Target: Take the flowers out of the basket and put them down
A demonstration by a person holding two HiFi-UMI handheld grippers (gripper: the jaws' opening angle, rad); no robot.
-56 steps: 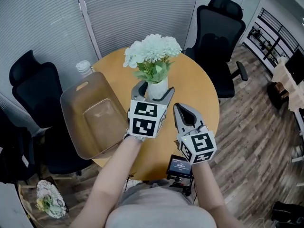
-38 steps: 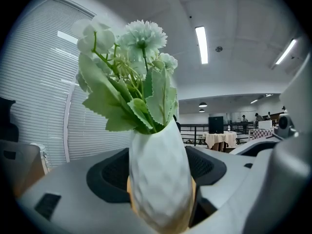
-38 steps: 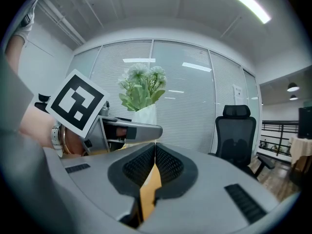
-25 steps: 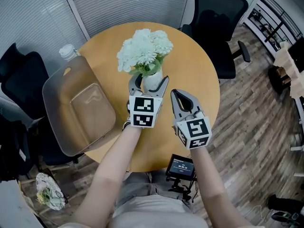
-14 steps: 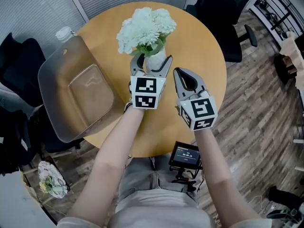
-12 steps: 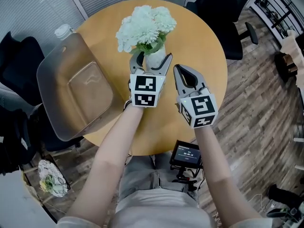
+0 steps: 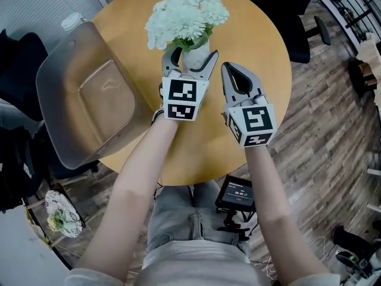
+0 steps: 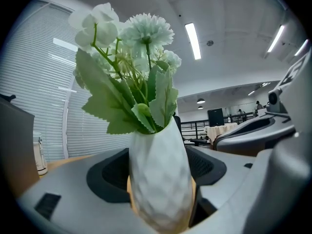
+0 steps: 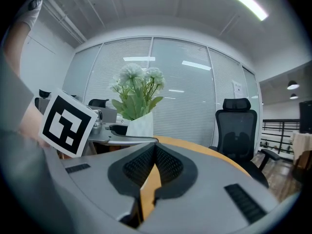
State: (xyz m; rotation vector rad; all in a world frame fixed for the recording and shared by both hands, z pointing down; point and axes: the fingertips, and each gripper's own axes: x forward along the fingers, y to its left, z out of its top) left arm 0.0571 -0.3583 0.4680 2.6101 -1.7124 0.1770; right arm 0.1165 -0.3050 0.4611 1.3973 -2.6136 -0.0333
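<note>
A bunch of pale green-white flowers (image 7: 186, 14) stands upright in a faceted white vase (image 7: 194, 58) over the round wooden table (image 7: 256, 34). My left gripper (image 7: 191, 55) is shut on the vase, one jaw on each side of its body (image 8: 160, 174), with the leaves and blooms (image 8: 141, 33) rising above. Whether the vase's base touches the table I cannot tell. The translucent brown basket (image 7: 56, 100) sits empty at the table's left edge. To the right of the vase, my right gripper (image 7: 231, 69) is shut on nothing; its tips (image 9: 155, 147) meet above the table top.
A plastic bottle (image 7: 70, 21) stands behind the basket. Black office chairs (image 9: 239, 126) ring the table's far side. A small screen device (image 7: 237, 194) hangs below the near table edge, between my arms. Window blinds close off the back.
Both grippers have sunk a little toward the table top, the left one still carrying the vase of flowers. The jaws have not changed.
</note>
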